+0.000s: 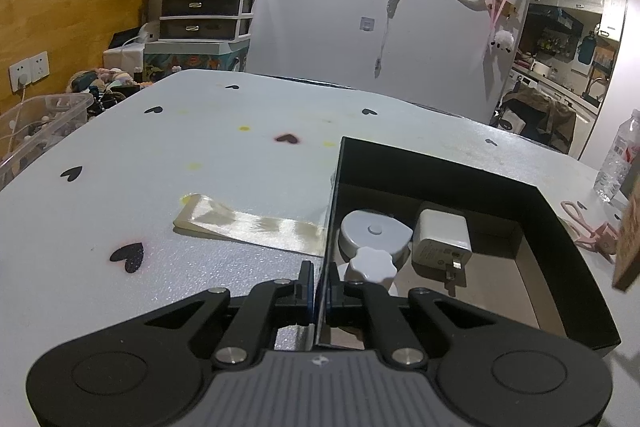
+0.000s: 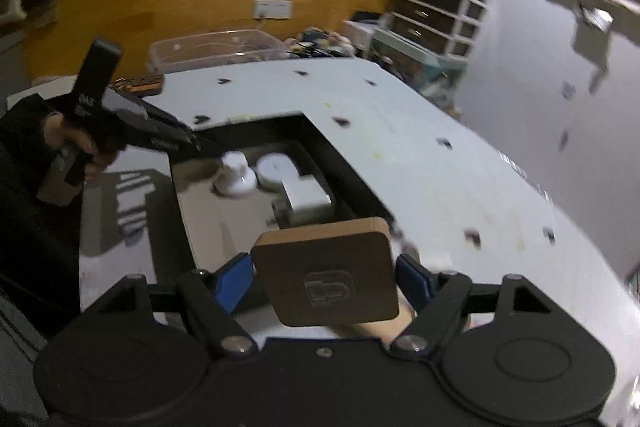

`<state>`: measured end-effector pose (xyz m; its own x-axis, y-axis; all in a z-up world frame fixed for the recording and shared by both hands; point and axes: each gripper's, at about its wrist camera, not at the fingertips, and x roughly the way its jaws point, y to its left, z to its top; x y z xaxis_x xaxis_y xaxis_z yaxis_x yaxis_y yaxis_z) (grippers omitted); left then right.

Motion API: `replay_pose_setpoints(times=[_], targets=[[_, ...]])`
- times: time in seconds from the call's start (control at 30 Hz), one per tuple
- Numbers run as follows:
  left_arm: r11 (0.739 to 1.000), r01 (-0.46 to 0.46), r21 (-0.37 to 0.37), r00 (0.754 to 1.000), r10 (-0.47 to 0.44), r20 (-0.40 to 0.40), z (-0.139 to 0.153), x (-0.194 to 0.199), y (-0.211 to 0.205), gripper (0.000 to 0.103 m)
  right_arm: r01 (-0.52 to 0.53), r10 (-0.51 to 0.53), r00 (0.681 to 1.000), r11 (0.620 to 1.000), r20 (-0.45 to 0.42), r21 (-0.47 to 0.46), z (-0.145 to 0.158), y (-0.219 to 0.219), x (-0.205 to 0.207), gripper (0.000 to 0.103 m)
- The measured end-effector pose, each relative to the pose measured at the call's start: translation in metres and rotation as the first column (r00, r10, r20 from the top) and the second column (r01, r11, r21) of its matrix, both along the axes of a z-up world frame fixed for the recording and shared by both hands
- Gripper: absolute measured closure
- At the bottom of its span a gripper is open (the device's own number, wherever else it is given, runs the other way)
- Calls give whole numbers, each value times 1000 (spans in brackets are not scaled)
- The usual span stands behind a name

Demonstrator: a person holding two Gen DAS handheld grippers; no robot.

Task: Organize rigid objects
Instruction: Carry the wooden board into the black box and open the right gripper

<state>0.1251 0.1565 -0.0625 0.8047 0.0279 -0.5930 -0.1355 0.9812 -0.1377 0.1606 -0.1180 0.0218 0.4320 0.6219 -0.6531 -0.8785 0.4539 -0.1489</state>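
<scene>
A black open box stands on the white table. Inside lie a white round tape measure, a white knob-topped piece and a white charger plug. My left gripper is shut on the box's left wall. My right gripper is shut on a brown square wooden block, held above the near edge of the box. The left gripper shows in the right wrist view at the box's far-left wall. The block's edge shows at the right in the left wrist view.
A folded cream ribbon lies left of the box. Pink scissors and a water bottle sit at the table's right edge. A clear plastic bin stands beyond the left edge. Drawers stand behind.
</scene>
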Motion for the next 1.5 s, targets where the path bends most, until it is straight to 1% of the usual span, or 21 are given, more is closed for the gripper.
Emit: replay_pose_setpoints(times=[0.07, 0.13, 0.33, 0.4, 0.43, 0.47, 0.5, 0.53, 0.57, 0.63, 0.67, 0.7, 0.73, 0.83, 0.9, 1.1, 1.23, 1.3, 1.37, 1.47, 1.5], targets=[[1000, 3, -4, 1000, -3, 2, 0, 0, 1, 98, -31, 31, 1000, 1000, 4, -2, 7, 13, 5, 24], [1000, 7, -5, 1000, -7, 3, 0, 0, 1, 97, -69, 69, 998, 997, 3, -27, 11, 29, 11, 24], [1000, 17, -12, 1000, -16, 9, -1, 0, 3, 97, -130, 135, 991, 978, 21, -160, 5, 79, 28, 24], [1000, 20, -14, 1000, -20, 10, -1, 0, 4, 97, -152, 157, 988, 966, 6, -209, -1, 94, 35, 24], [1000, 23, -15, 1000, -23, 11, -1, 0, 4, 97, -162, 165, 986, 959, -7, -231, -4, 100, 37, 29], [1000, 25, -15, 1000, -25, 11, -1, 0, 5, 97, -163, 164, 986, 951, -17, -262, -8, 106, 40, 66], [1000, 27, -16, 1000, -27, 11, -1, 0, 5, 96, -155, 151, 988, 940, -37, -304, -13, 113, 44, 87], [999, 29, -15, 1000, -29, 11, -1, 0, 5, 97, -130, 114, 991, 932, -67, -339, -17, 119, 51, 86], [999, 31, -16, 999, -31, 12, -1, 0, 5, 97, -108, 88, 994, 928, -71, -356, -19, 123, 58, 85], [999, 33, -16, 999, -33, 13, -2, 0, 5, 96, -132, 92, 989, 909, -119, -395, -25, 130, 68, 77], [999, 34, -18, 999, -34, 14, -2, 0, 6, 96, -129, 90, 989, 906, -116, -402, -28, 132, 70, 71], [999, 35, -21, 999, -35, 15, -2, 0, 6, 96, -127, 91, 990, 905, -108, -407, -30, 134, 71, 68], [999, 37, -24, 999, -36, 15, -2, 0, 7, 96, -129, 95, 990, 905, -105, -406, -31, 135, 71, 68], [999, 42, -24, 999, -41, 15, -2, 1, 7, 96, -155, 116, 985, 922, -130, -354, -26, 134, 69, 63], [999, 43, -23, 999, -43, 15, -2, 1, 7, 96, -178, 138, 980, 928, -144, -326, -24, 135, 64, 56], [999, 43, -23, 999, -42, 15, -3, 1, 7, 96, -226, 177, 969, 919, -173, -324, -32, 145, 46, 57], [999, 43, -21, 999, -43, 14, -2, 1, 7, 96, -240, 174, 959, 919, -225, -314, -43, 144, 43, 55], [999, 42, -20, 999, -42, 13, -3, 1, 7, 96, -248, 167, 952, 914, -257, -322, -52, 142, 43, 44], [999, 42, -20, 999, -41, 12, -3, 2, 7, 96, -246, 153, 946, 913, -288, -325, -59, 139, 45, 36], [999, 41, -18, 999, -41, 10, -4, 3, 7, 96, -234, 122, 927, 928, -356, -291, -65, 135, 53, 40], [999, 40, -17, 999, -40, 9, -4, 3, 7, 96, -224, 115, 929, 932, -352, -285, -66, 134, 53, 42]])
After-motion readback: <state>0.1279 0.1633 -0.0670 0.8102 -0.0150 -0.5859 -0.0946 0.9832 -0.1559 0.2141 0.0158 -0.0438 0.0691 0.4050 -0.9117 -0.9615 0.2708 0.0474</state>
